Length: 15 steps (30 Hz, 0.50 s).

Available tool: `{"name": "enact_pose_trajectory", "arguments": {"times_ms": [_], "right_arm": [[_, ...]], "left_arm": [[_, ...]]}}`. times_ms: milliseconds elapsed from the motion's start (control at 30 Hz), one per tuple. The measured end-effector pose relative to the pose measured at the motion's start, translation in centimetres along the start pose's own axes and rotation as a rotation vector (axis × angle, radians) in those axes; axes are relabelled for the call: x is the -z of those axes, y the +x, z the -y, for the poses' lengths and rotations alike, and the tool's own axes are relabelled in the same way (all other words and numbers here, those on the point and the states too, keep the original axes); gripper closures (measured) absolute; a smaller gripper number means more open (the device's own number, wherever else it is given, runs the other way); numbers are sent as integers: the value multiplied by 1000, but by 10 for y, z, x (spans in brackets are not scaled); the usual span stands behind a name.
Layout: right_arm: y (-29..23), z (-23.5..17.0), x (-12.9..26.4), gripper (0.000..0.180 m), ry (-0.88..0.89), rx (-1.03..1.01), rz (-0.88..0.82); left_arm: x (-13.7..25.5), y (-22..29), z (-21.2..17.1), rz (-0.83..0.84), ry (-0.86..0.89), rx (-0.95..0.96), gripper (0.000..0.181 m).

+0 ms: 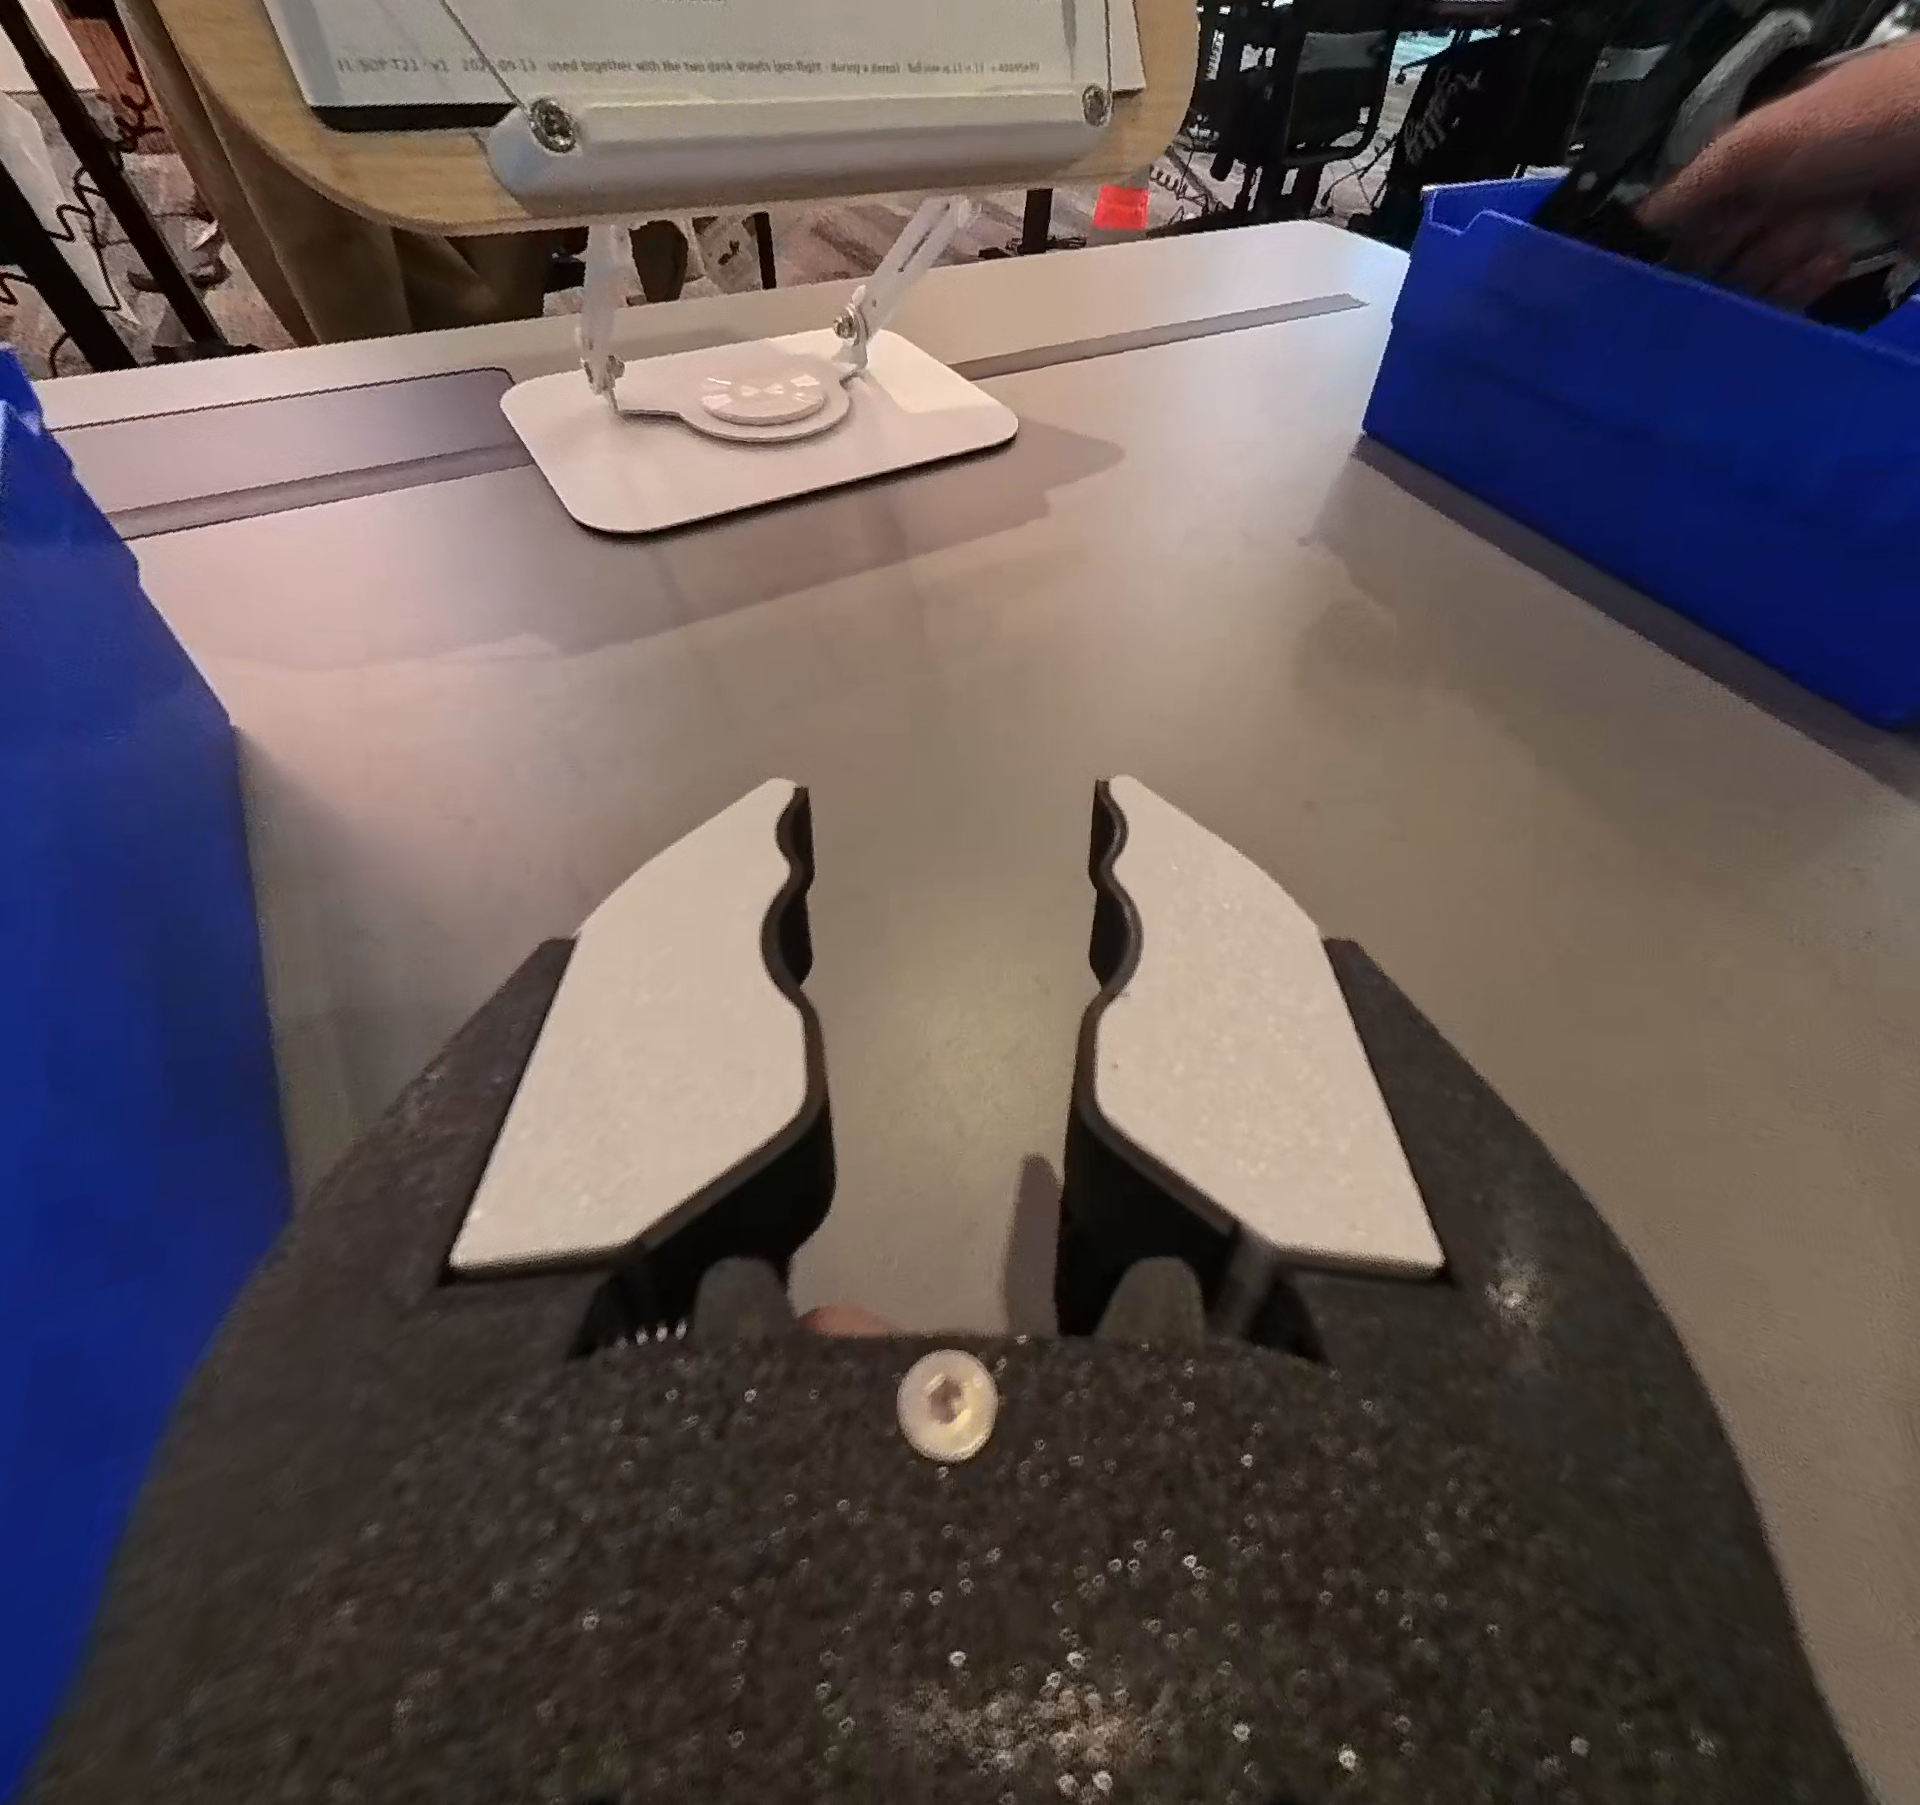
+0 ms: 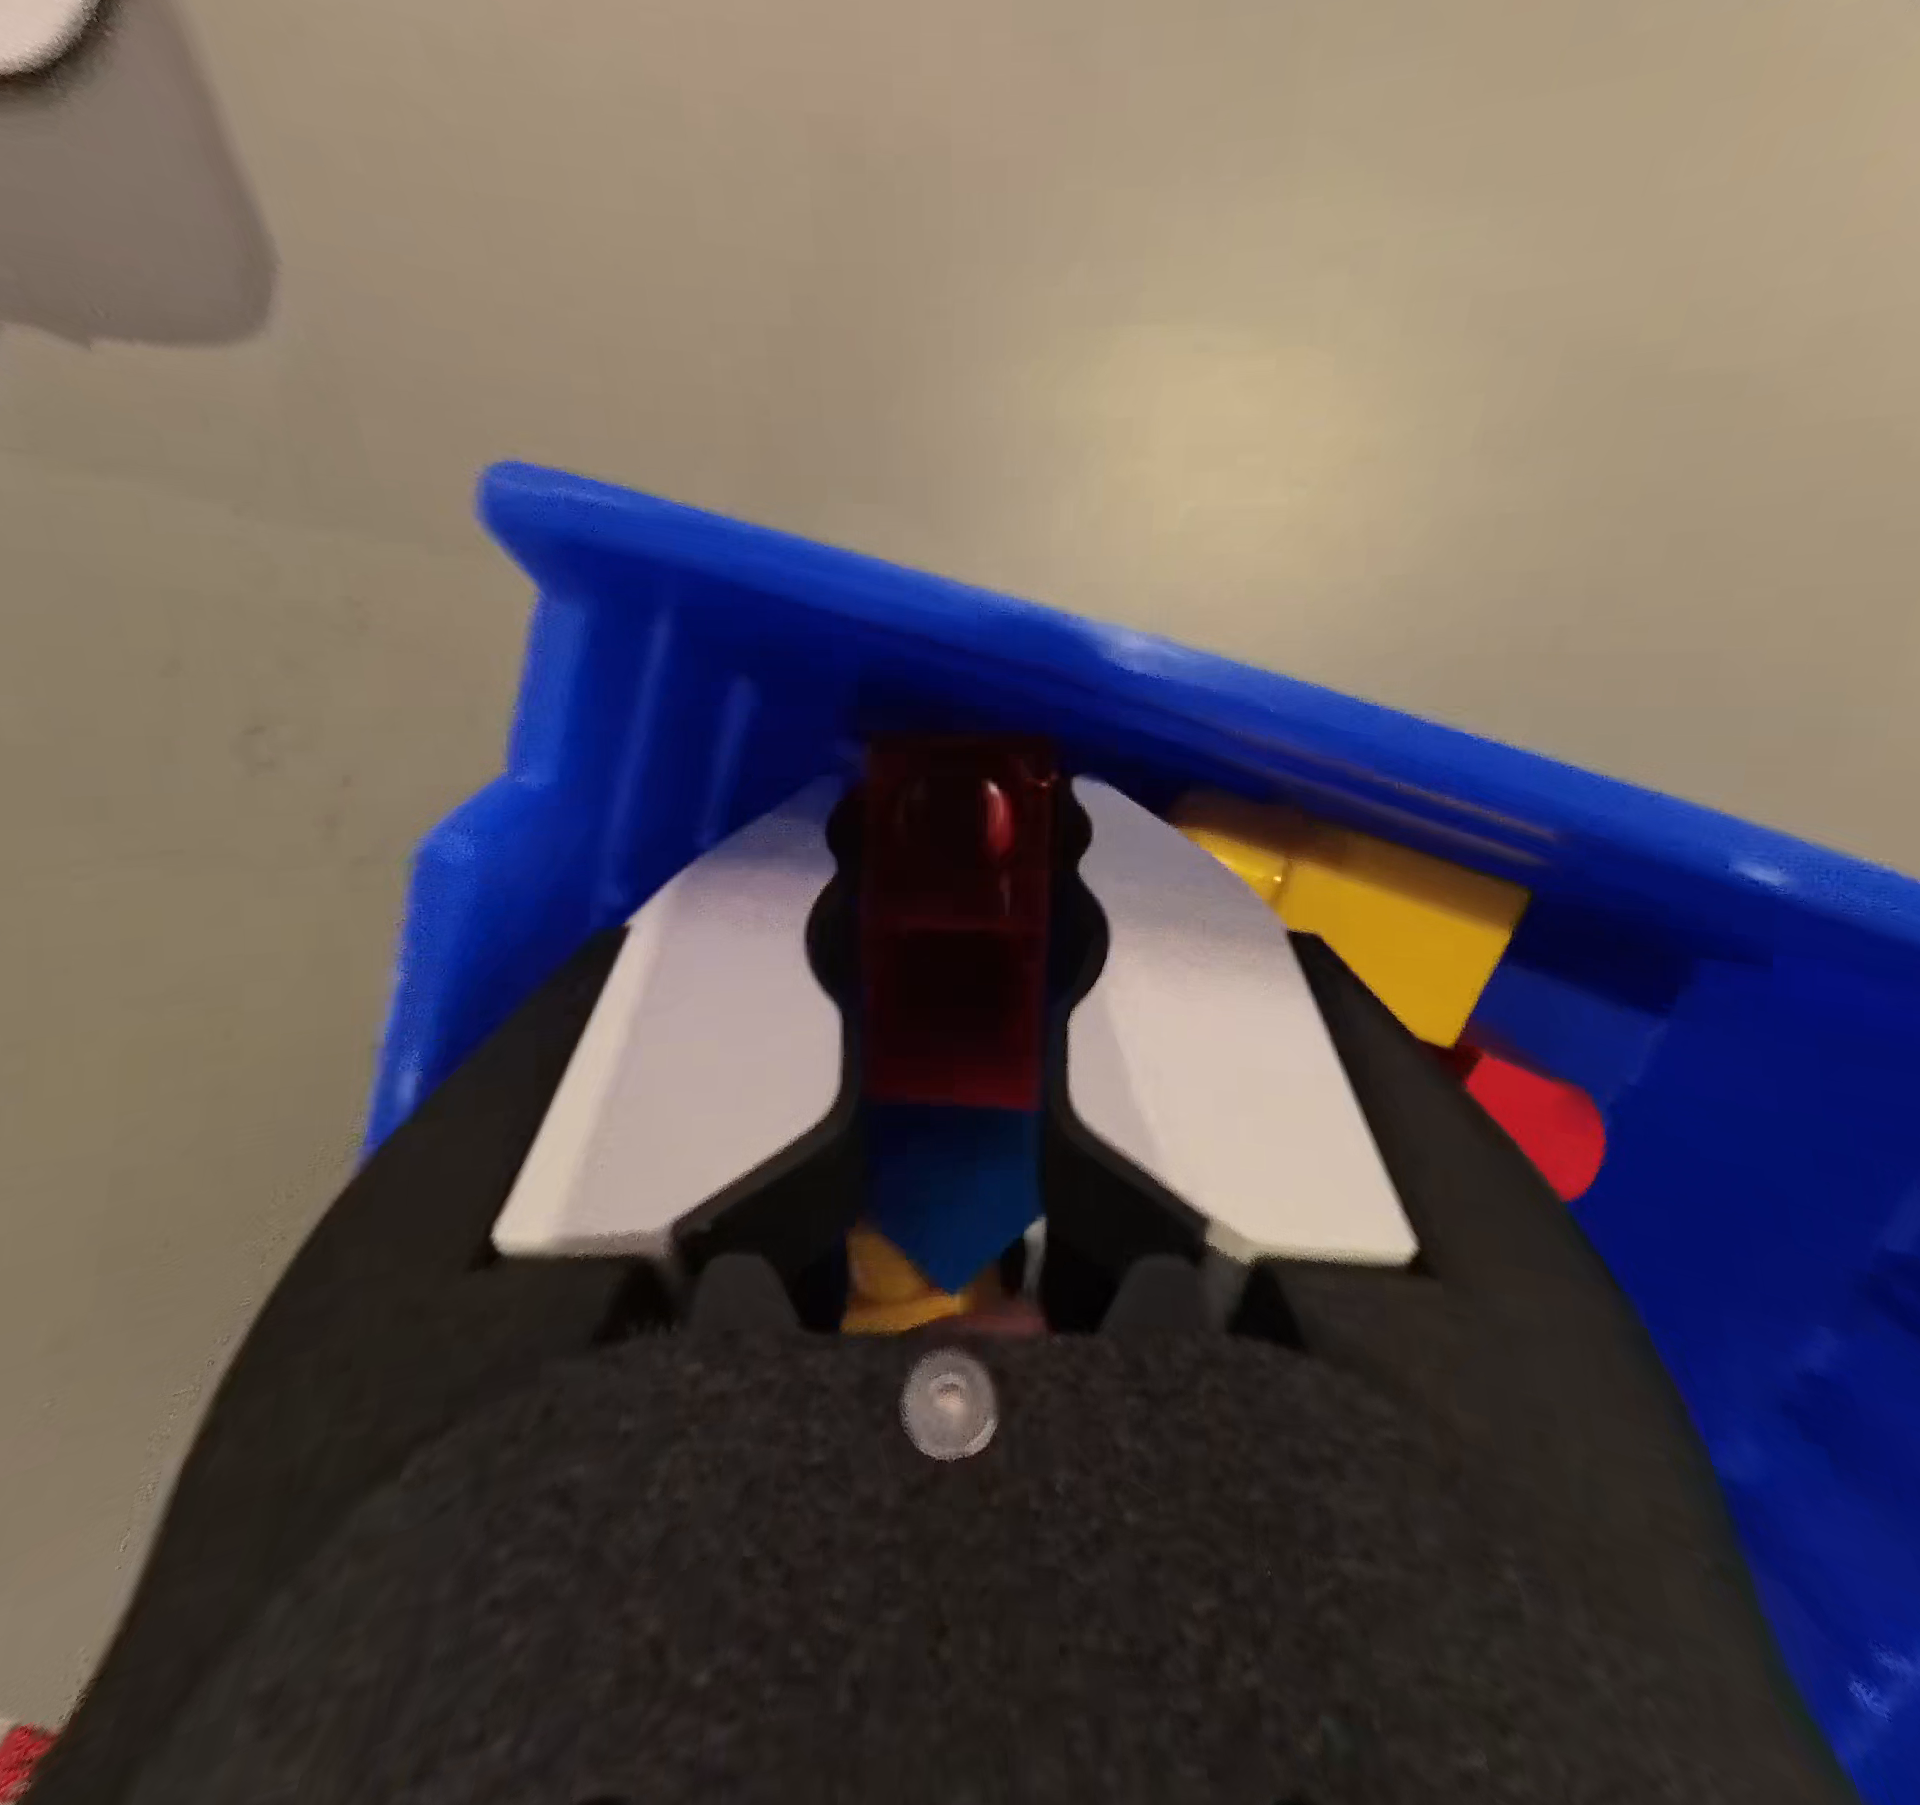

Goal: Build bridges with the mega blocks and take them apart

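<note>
I have a dark red block (image 2: 961, 924) pinched between the fingers of my right gripper (image 2: 958, 810), down inside the blue bin (image 2: 644, 675) on the right side of the table. A yellow block (image 2: 1382, 914) and a red block (image 2: 1527, 1121) lie just beside it in the same bin. The picture is blurry, so I cannot tell how firm my hold is.

If I lift too fast, the block may slip and drop back. It may bump the bin wall, which is very close to the tips. It may also drag the yellow block along.

My left gripper (image 1: 951, 810) hangs over the bare table (image 1: 1039, 633), fingers apart, holding nothing. Another blue bin (image 1: 104, 924) is at its left. A white stand (image 1: 758, 446) with a picture sheet is farther off.
</note>
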State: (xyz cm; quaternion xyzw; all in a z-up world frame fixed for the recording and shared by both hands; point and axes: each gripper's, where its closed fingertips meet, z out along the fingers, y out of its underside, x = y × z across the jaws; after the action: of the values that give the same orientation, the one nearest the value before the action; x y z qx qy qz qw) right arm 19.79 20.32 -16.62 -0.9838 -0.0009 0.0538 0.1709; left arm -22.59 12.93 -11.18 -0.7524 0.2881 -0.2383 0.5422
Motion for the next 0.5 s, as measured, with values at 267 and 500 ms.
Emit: {"name": "enact_pose_trajectory", "arguments": {"times_ms": [267, 500], "right_arm": [[-3, 2, 25, 120, 115, 7, 24], [-135, -4, 198, 123, 878, 203, 232]], "left_arm": [[-1, 5, 0, -9, -3, -31, 130], [-1, 5, 4, 6, 18, -37, 130]]}}
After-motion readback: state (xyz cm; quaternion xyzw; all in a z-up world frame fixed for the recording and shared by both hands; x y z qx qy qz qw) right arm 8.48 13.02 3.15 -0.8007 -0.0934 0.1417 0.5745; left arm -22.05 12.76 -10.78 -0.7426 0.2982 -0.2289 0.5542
